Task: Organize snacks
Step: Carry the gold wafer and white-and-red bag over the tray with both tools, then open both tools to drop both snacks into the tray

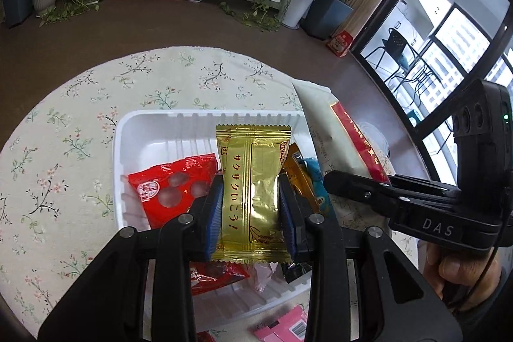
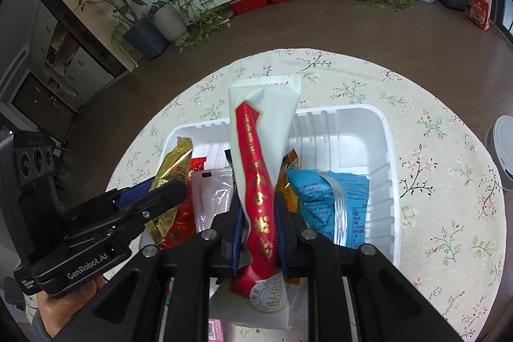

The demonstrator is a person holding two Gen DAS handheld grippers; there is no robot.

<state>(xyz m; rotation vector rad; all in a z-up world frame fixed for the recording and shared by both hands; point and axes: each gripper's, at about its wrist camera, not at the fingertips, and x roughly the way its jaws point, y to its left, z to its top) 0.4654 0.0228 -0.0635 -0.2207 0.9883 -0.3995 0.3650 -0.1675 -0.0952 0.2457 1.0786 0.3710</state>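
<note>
The gold snack packet (image 1: pixel 248 191) you carry in your left tool (image 1: pixel 250 207) is a light, crinkly foil pillow: it will slide on smooth pads and dent if squeezed hard, so your hold across its middle, with both sealed ends free, looks like the right place. It hangs over the white plastic tray (image 1: pixel 134 130), above a red packet (image 1: pixel 170 185) that lies on the tray floor. The long white-and-red packet (image 2: pixel 261 181) in your right tool (image 2: pixel 258 220) is longer and floppier; pinched across the lower part of its length, its top end leans out over the tray, so judge it likely to swing or fold if you move fast. Both tools are closed down to the width of their packets, blue pads (image 1: pixel 216 204) pressed flat against the wrapper on each side. Below the right tool lie a blue packet (image 2: pixel 330 201), a clear-and-white sachet (image 2: pixel 211 197) and an orange wrapper (image 2: pixel 285 178), all loose and soft, so anything set down will likely settle unevenly on them. The tray sits on a round desk under a floral cloth (image 1: pixel 80 117), with a pink packet (image 1: pixel 285 326) lying on the cloth just outside the tray's near rim.
</note>
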